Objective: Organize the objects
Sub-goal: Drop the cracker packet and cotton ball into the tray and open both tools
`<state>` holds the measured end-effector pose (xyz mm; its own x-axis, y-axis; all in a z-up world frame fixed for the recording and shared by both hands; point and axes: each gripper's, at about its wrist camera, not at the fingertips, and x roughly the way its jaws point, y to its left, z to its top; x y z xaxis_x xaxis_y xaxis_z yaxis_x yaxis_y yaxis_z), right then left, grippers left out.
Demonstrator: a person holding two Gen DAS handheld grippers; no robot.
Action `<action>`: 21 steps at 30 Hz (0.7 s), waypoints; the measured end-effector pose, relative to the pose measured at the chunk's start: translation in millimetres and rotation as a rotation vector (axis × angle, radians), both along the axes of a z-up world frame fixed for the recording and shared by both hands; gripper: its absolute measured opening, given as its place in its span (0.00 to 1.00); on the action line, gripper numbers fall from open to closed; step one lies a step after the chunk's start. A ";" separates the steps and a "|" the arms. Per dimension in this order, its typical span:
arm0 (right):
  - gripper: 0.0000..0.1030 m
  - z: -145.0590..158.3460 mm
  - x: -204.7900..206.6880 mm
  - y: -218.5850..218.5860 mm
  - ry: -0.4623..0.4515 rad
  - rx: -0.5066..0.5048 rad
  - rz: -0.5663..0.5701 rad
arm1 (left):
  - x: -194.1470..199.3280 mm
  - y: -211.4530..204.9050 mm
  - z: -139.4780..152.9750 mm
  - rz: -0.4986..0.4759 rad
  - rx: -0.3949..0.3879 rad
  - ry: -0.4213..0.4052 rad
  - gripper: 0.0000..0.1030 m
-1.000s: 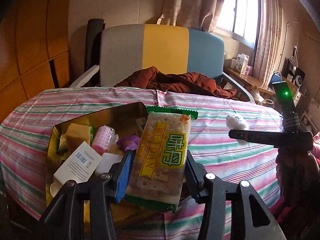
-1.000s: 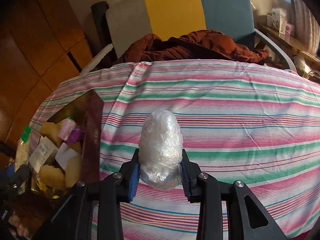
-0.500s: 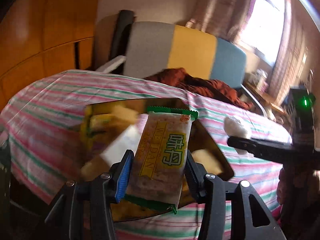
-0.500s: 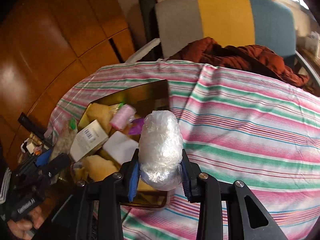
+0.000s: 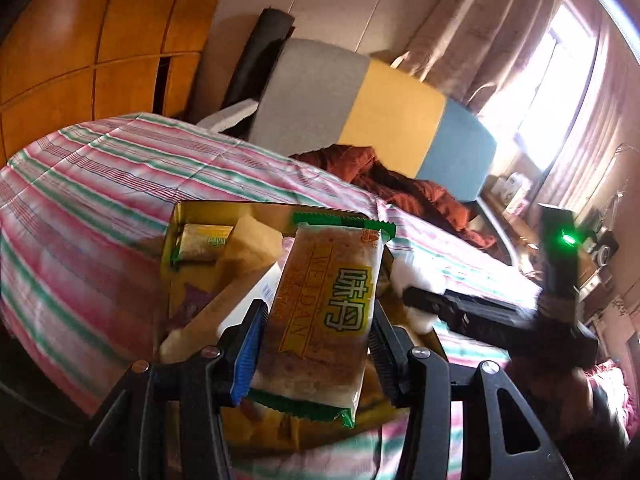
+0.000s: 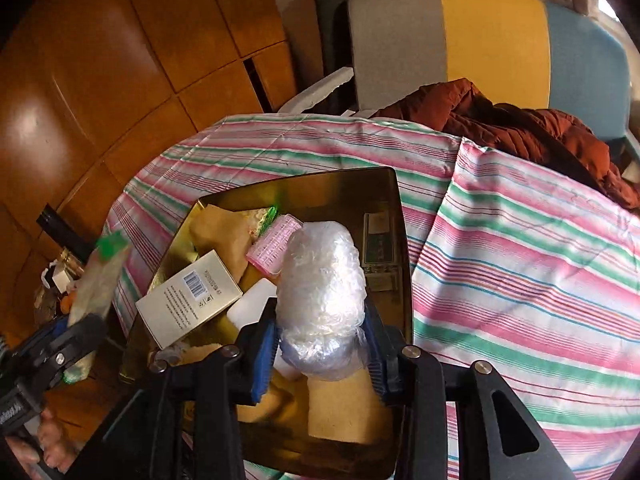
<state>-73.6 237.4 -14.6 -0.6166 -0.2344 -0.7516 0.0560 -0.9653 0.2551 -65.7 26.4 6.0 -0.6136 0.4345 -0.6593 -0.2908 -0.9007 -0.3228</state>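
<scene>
My left gripper is shut on a cracker packet with green ends and holds it upright above the near side of a gold tin. My right gripper holds a clear crumpled plastic bundle over the same gold tin. Its jaws are opening, and the bundle still stands between the blue pads. The tin sits on a striped tablecloth. In the right wrist view, the left gripper with its packet shows at the lower left.
The tin holds a white barcoded box, a pink hair roller and several tan packets. A grey, yellow and blue chair with a brown jacket stands behind the table. Wood panelling lines the left.
Both grippers have swung left across the table and now hang over the tin with their loads. The right jaws stand slightly wider around the plastic bundle.
</scene>
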 end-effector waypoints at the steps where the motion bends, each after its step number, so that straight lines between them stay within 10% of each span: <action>1: 0.48 -1.9 -1.7 0.7 -0.004 0.001 -0.010 | -10.9 6.4 -2.9 0.007 -0.007 -0.020 0.48; 3: 0.65 -5.0 -4.3 4.4 -0.005 -0.013 -0.030 | -26.2 18.6 -7.8 -0.015 -0.016 -0.037 0.48; 9: 0.70 -7.4 1.0 4.6 0.002 0.018 -0.041 | -35.7 34.8 -16.3 -0.020 -0.069 -0.028 0.74; 21: 0.86 2.1 35.2 -16.1 0.099 0.163 -0.092 | 13.0 16.5 2.2 0.101 -0.250 0.127 0.74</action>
<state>-38.4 221.3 -12.5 -0.7028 -0.0538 -0.7094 -0.0175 -0.9955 0.0928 -52.7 42.9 8.2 -0.7298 0.2006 -0.6535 -0.2191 -0.9742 -0.0543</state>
